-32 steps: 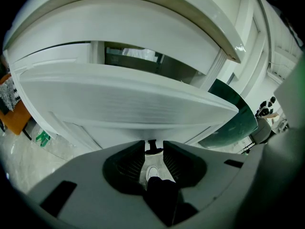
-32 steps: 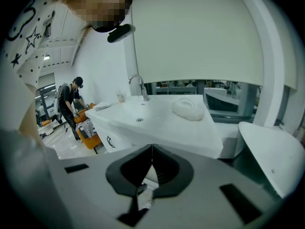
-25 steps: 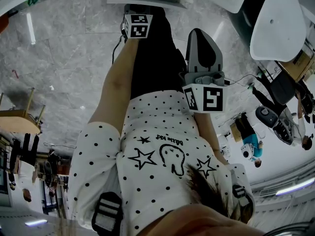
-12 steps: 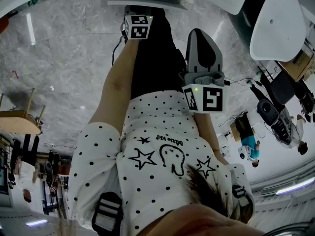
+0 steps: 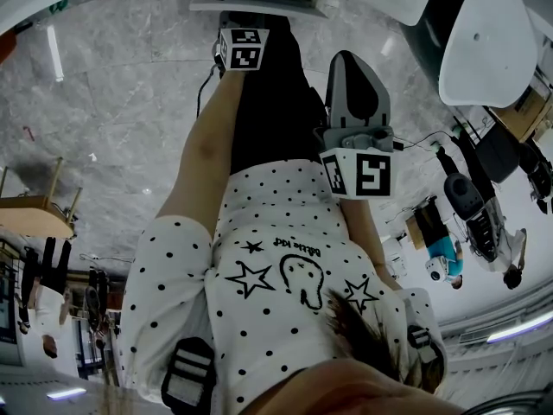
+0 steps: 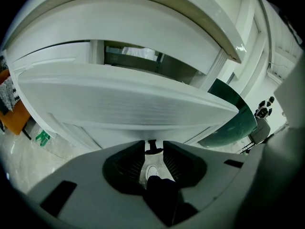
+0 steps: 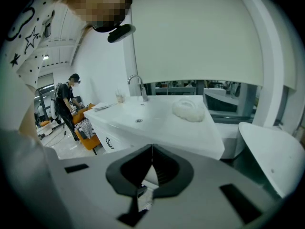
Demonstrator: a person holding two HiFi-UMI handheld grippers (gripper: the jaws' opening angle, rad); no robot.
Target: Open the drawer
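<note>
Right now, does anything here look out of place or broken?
Nothing looks spilled or broken. One thing stands out slightly: a crumpled white lump lies loose on the counter, right of the faucet; I cannot tell what it is.

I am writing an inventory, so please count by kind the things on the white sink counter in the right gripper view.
Faucet: 1
White crumpled cloth: 1
Small container by the faucet: 1
Flat sheet-like item: 1
Total: 4

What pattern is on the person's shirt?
White shirt with black dots, stars and a smiley face; the head view shows it best.
</note>
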